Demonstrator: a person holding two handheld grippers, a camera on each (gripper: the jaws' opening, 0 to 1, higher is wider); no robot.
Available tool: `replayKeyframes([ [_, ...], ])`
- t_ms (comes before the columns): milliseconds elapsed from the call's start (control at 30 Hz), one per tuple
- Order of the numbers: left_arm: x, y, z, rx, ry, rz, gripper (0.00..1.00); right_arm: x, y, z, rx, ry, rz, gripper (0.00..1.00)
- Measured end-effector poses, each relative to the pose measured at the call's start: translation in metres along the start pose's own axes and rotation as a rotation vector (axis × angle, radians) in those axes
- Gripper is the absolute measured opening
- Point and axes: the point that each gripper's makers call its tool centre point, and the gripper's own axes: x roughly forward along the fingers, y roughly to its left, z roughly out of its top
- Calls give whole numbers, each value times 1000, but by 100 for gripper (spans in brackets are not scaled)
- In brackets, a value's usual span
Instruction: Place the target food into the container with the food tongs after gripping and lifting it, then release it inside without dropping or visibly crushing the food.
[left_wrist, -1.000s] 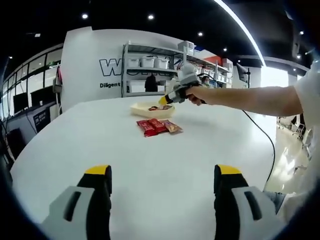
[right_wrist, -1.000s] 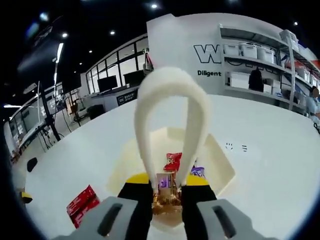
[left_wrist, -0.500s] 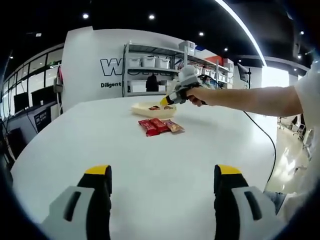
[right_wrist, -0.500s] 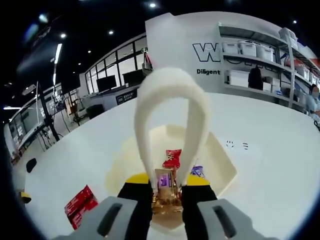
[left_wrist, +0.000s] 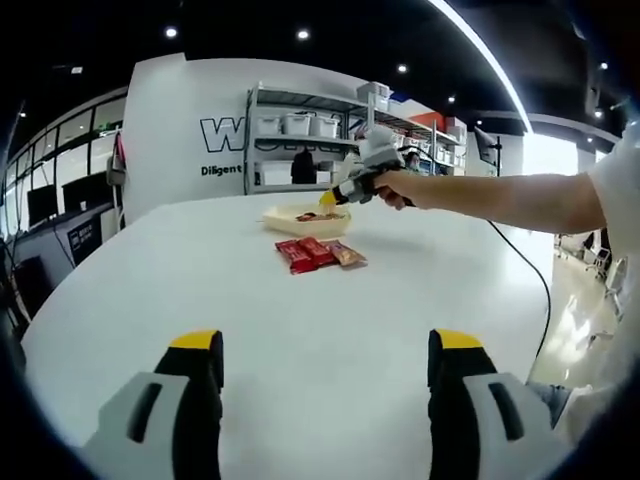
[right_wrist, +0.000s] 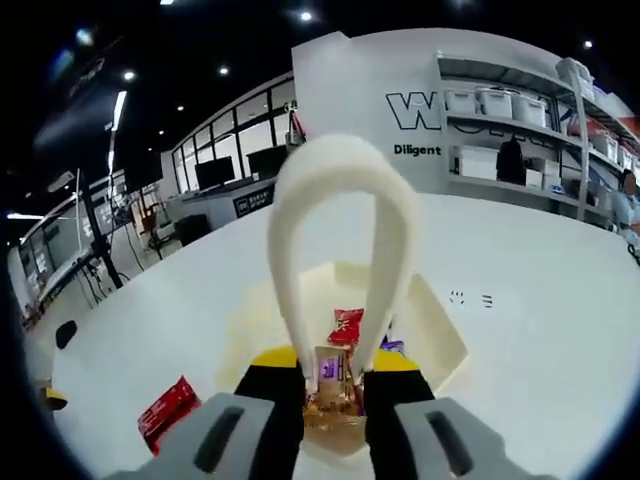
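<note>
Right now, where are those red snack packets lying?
In the left gripper view the red snack packets lie on the white table, just in front of the cream tray.

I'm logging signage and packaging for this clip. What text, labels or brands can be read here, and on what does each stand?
"W": large dark letter on the white wall; the rest is hidden behind the shelving.
"Diligent": small dark word on that wall, below the "W".
Red snack packets on the table: print too small to read.
Packets in the container, under the tongs: blurred, unreadable.
</note>
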Motion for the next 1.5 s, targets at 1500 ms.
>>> replayKeyframes([
  [1500,-28,-39,17,41,-57,-39,83,-86,39,-27,-36,-24,45,16],
])
